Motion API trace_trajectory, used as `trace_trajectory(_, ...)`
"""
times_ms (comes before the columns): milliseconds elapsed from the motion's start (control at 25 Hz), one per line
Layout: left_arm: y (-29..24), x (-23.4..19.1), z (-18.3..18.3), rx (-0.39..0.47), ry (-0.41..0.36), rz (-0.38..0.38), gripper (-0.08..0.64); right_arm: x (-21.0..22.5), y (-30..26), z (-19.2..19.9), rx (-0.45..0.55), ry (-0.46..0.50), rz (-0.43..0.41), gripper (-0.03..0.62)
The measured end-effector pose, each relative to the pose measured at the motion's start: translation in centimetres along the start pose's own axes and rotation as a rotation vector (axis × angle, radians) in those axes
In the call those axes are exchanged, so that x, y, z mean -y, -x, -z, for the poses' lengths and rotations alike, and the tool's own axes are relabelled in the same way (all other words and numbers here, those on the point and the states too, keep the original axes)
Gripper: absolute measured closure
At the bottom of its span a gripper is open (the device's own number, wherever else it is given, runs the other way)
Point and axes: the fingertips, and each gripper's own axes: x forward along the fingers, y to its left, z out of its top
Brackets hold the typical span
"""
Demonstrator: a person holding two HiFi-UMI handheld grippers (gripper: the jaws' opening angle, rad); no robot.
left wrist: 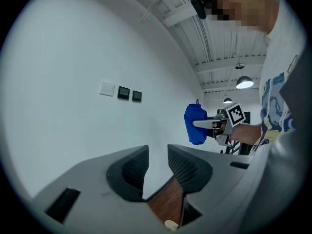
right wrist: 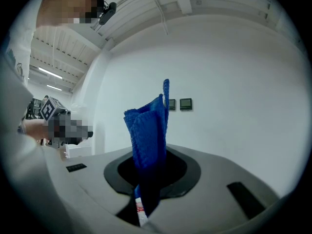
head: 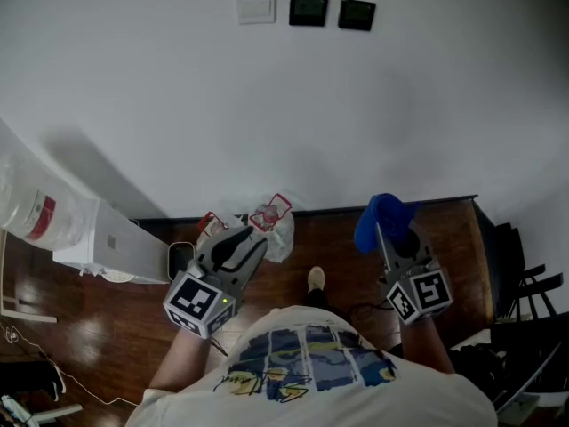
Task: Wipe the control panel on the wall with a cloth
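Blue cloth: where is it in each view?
Head view: cloth right of centre, low against the wall's base.
Left gripper view: cloth right of centre, mid-height.
Right gripper view: cloth centre, standing upright close to the camera.
Shared landmark: the two dark panels.

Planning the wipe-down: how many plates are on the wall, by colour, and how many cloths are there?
White wall plate: 1
Dark control panels: 2
Blue cloth: 1
Total: 4
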Motion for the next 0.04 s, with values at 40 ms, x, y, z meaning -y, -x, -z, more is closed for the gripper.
trace_trajectory(40, 0.25, 0.3, 0.1, -0.004, -0.003, 0.006, 0.453, -0.3, 0.33, 0.02, 0.002, -0.002, -0.001, 0.517)
